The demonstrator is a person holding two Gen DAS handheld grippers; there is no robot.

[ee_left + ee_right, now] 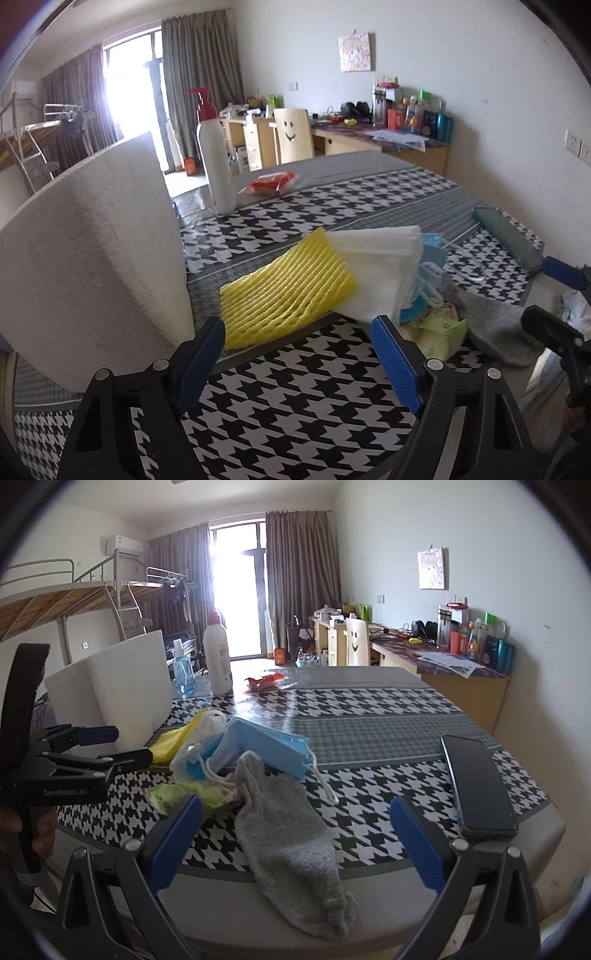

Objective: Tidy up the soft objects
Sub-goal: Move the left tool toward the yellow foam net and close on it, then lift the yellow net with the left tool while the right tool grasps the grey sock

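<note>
Yellow foam net [286, 288] lies centre of the left-wrist view on the houndstooth table [295, 406], just ahead of the left gripper [297, 358], whose jaws are spread w/ nothing between them. Prob. step: approach for first pick from the pile.

Right gripper [295, 834] is also spread and empty, grey sock [291, 834] lying between its jaws, toe hanging over the table's near edge at lower centre.

Next move needs the left jaws lowered around the net's near end w/o snagging the white sheets [376, 266] or blue masks [258, 746] overlapping it. White foam box [92, 258] crowds the left; phone [480, 786] at right, near the rim. Open room in the middle.
</note>
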